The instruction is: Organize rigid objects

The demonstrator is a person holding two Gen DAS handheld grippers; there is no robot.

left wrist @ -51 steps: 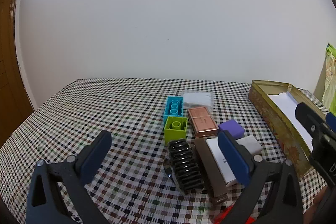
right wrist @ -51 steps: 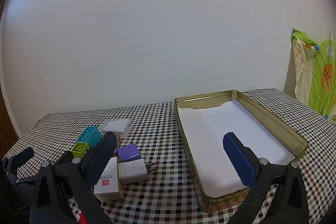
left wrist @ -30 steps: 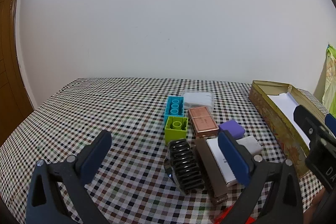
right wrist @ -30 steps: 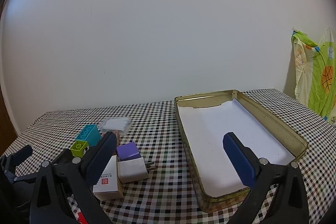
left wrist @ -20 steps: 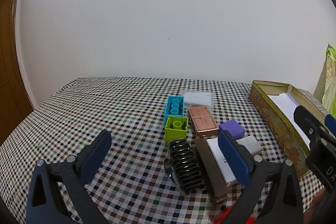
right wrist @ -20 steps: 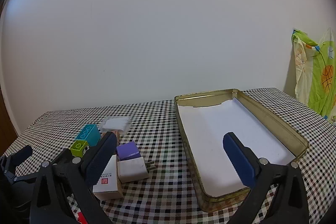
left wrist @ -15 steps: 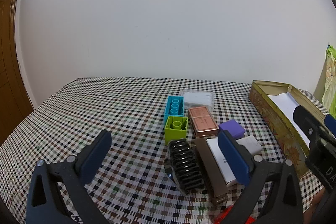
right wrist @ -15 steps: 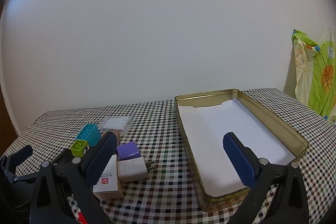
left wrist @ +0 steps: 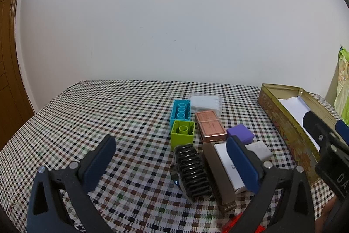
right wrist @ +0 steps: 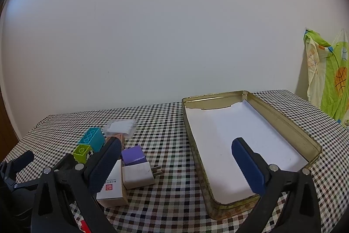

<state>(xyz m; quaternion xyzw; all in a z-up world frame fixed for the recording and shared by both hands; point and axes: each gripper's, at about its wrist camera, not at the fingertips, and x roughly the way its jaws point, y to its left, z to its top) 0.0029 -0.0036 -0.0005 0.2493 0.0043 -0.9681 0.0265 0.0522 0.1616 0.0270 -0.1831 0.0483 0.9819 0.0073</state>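
Note:
A cluster of small objects lies on the checked tablecloth: a blue brick (left wrist: 180, 110), a green brick (left wrist: 182, 132), a copper case (left wrist: 209, 126), a purple block (left wrist: 240, 133), a white plug adapter (right wrist: 137, 174), a white box (right wrist: 111, 189), a black ribbed comb piece (left wrist: 192, 169) and a brown case (left wrist: 218, 174). A gold tin tray (right wrist: 314, 146) lined with white paper stands to the right. My left gripper (left wrist: 171, 159) is open above the cluster's near end. My right gripper (right wrist: 175, 164) is open and empty, between the cluster and the tray.
A clear bag of white pads (left wrist: 206, 100) lies behind the bricks. A red item (left wrist: 234, 225) shows at the near edge. A green patterned cloth (right wrist: 329, 75) hangs at the right. A wooden door (left wrist: 8, 62) is at the left.

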